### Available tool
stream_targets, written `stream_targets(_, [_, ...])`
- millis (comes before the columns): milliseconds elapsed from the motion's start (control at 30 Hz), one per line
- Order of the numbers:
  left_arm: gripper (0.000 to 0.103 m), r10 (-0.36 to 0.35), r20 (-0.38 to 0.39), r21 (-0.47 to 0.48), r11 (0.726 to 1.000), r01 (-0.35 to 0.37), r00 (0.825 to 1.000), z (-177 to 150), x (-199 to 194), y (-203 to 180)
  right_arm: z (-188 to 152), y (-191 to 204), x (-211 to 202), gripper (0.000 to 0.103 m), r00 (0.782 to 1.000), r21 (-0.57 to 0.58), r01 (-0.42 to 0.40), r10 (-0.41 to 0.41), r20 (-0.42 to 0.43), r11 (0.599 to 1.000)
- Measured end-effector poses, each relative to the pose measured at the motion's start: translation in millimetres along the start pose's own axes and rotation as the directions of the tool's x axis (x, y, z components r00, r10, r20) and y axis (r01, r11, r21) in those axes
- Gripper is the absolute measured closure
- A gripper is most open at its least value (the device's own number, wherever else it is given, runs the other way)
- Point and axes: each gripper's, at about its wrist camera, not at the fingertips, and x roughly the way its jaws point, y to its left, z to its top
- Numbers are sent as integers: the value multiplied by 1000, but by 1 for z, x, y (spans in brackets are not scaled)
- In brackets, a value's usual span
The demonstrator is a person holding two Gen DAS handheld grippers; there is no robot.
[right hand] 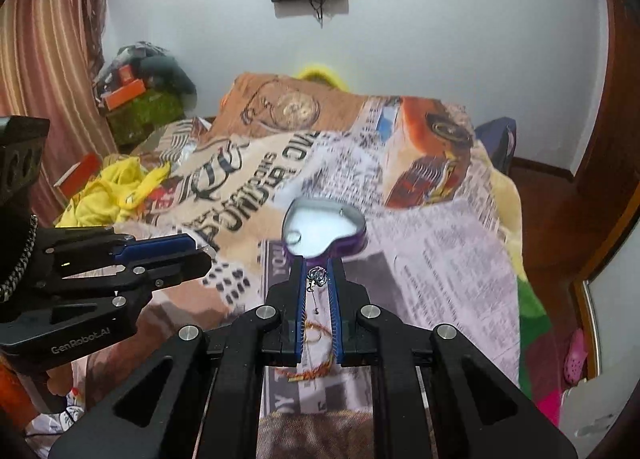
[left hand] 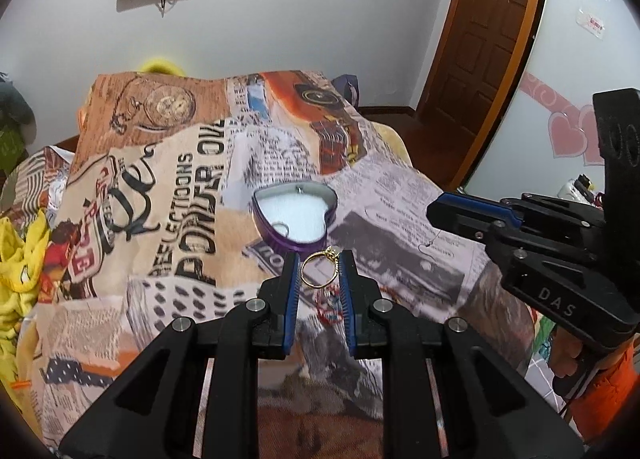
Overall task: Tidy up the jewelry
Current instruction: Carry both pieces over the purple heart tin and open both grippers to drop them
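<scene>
Between my left gripper [left hand: 319,269] fingers sat a gold ring [left hand: 319,267]; my right gripper [right hand: 318,279] pinched a silver earring [right hand: 318,275]. Heart box [left hand: 276,237], frame centre, already held two pieces.

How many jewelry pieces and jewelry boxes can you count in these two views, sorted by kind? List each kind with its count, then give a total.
Gold ring, held in the left gripper: 1
Silver earring, held in the right gripper: 1
Silver ring in the box: 1
Purple heart-shaped box: 1
Total: 4
</scene>
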Motion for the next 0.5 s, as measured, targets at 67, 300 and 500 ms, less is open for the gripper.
stream_targets(67, [85,5,8,3,1000,-6,1000,5,2,0,4,-2,-1,94,1000,1,0,0,13,1000])
stream_targets(300, [85,17,39,12,1000,-18,999,25,9,2,20,-6,3,94,999,-5,-3,3,52,1000])
stream_targets(500, [85,28,46,19,999,-29,999,36,22,4,28,-9,10,94,998,-8,-8,8,68,1000])
